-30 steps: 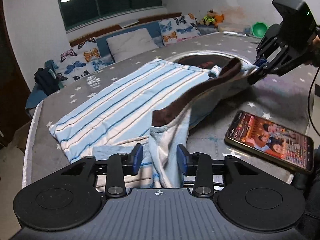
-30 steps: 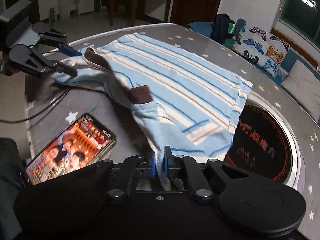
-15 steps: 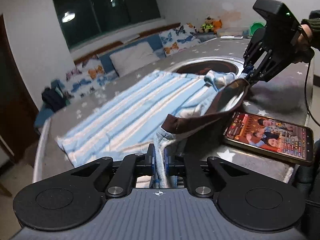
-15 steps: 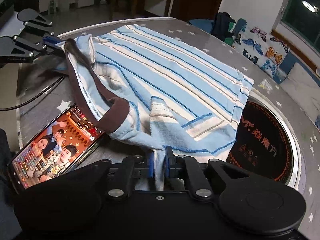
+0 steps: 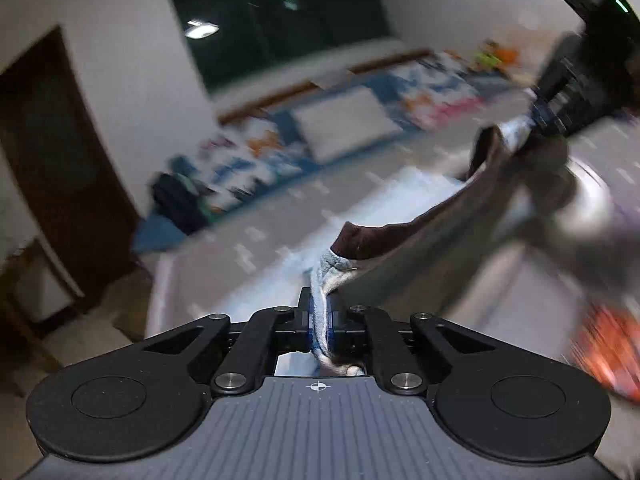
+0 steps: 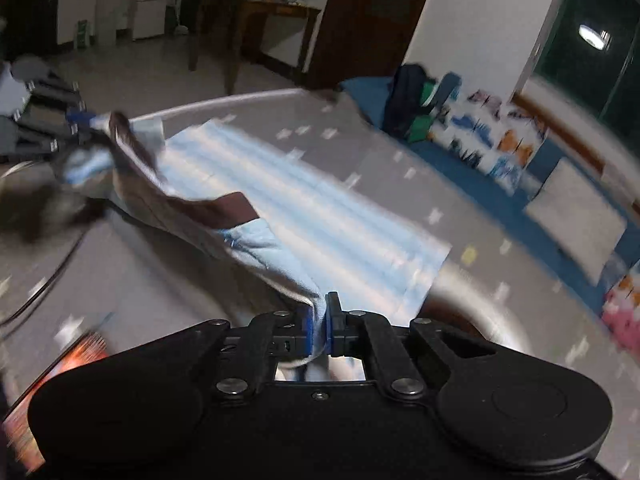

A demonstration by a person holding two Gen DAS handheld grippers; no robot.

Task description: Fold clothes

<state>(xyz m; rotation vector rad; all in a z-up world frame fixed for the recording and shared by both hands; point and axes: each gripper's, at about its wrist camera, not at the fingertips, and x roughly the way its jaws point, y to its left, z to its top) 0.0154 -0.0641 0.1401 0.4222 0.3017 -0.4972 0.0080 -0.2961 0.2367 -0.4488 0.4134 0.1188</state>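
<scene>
A light blue striped garment with a brown waistband [image 5: 400,236] hangs stretched between my two grippers above the grey star-print table [image 6: 360,148]. My left gripper [image 5: 319,322] is shut on one end of the waistband. The right gripper [image 6: 318,330] is shut on the other end. Each gripper shows in the other's view: the right gripper [image 5: 560,112] at upper right, the left gripper [image 6: 80,120] at far left. The striped body [image 6: 320,224] still trails on the table. Both views are motion-blurred.
A lit phone [image 5: 608,344] lies near the table's front edge, also seen as the phone [image 6: 24,412] at lower left. A round dark inset [image 6: 452,312] sits in the table. A window bench with butterfly cushions [image 5: 280,148] and a dark bag [image 6: 408,100] lies beyond.
The left gripper shut on the waistband about half a second ago. Both grippers have since lifted, raising the waistband edge off the table and pulling it taut.
</scene>
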